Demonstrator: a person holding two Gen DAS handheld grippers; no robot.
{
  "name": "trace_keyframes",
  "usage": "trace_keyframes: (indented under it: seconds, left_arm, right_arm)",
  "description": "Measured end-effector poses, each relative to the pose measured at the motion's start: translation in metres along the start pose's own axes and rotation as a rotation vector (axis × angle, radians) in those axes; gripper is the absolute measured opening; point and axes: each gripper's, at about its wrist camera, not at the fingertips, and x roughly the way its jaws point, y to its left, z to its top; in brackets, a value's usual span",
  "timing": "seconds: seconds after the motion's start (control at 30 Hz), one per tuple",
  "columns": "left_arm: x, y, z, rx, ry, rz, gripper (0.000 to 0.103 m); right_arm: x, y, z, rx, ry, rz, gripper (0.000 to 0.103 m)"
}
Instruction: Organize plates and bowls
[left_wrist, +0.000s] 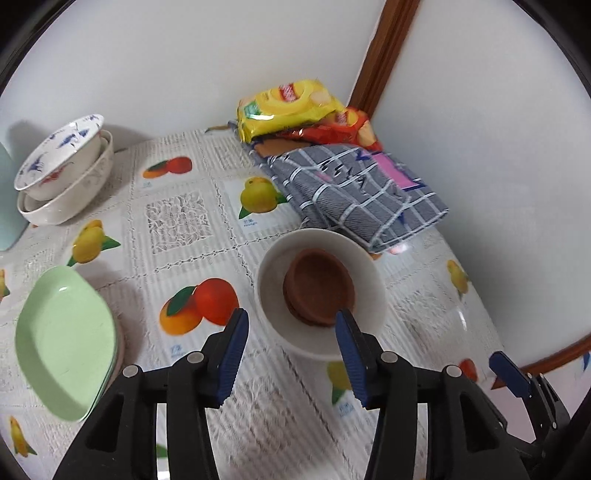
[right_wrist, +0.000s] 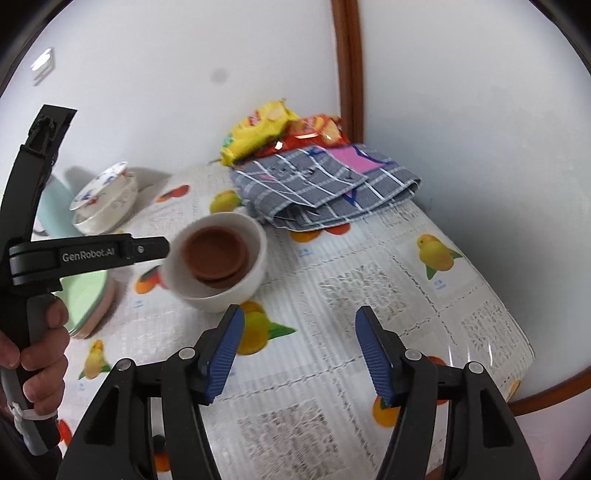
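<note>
A home dining corner: a table (right_wrist: 424, 295) under a fruit-print lace cloth stands against white walls with wood trim (right_wrist: 349, 74). At its far edge lie snack packets (left_wrist: 288, 107), a folded checked cloth (left_wrist: 354, 192) and stacked painted bowls (left_wrist: 62, 166).
</note>
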Motion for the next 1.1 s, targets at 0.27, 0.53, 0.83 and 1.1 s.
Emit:
trace_keyframes:
  seconds: [0.27, 0.53, 0.83, 1.1]
  left_arm:
    - [-0.062, 0.002, -0.026, 0.007, -0.101, -0.043, 0.047]
    - [-0.109, 0.005, -0.048, 0.038, -0.163, -0.006, 0.047]
    - [-0.133, 0.011, -0.063, 0.025, -0.151, -0.042, 0.047]
    - [-0.142, 0.002, -0.076, 0.037, -0.141, -0.045, 0.047]
  right_arm:
    - [-0.052, 0.025, -0.013, -0.003, -0.058, 0.039, 0.065]
    - [-0.092, 0.032, -0.024, 0.041, -0.076, 0.050, 0.065]
    - [-0.126, 0.041, -0.028, 0.020, -0.116, 0.020, 0.065]
    - [-0.136, 0.035, -0.043, 0.051, -0.095, 0.034, 0.065]
